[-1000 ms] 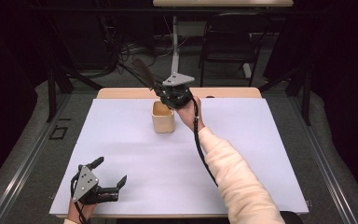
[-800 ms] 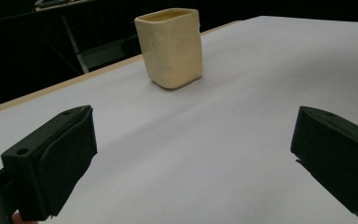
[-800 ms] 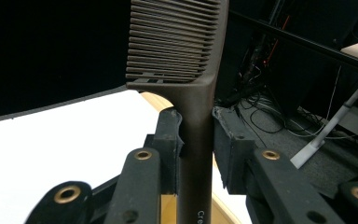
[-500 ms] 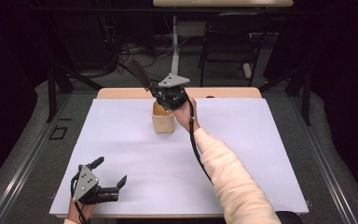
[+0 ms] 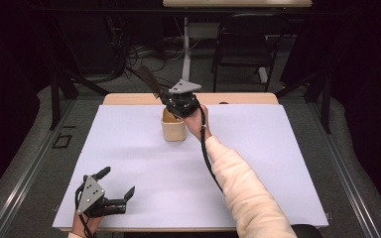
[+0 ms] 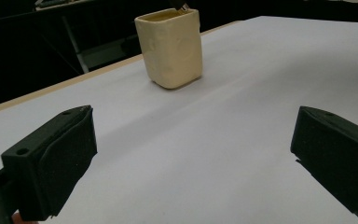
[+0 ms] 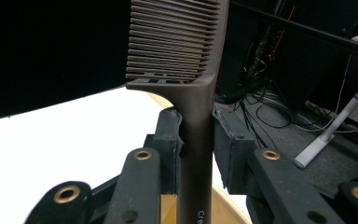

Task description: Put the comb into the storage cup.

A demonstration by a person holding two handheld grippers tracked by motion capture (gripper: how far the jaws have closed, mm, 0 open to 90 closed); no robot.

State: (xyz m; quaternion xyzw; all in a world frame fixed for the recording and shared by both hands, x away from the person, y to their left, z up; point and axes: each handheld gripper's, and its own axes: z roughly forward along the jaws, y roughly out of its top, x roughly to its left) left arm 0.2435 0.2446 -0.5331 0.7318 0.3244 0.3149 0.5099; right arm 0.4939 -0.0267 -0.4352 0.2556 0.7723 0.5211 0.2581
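Observation:
My right gripper [image 5: 172, 102] hovers over a beige cup [image 5: 173, 130] at the far middle of the white table [image 5: 283, 148]. It is shut on the handle of a dark brown comb [image 5: 149, 80], whose toothed end sticks up and to the left. In the right gripper view both jaws clamp the comb [image 7: 196, 135] by its handle, which runs down toward the cup's rim [image 7: 230, 207]. At the table's near left corner my left gripper [image 5: 116, 182] rests open with nothing between its jaws. The left gripper [image 6: 191, 158] faces the cup [image 6: 170, 49] from a distance.
A strip of wooden tabletop [image 5: 129, 99] shows behind the white sheet. Beyond the table stand a black chair [image 5: 243, 44], a white desk leg [image 5: 186, 44] and loose cables on the floor.
My right gripper has shifted slightly to the left with the comb, staying above the cup. The left gripper has not moved.

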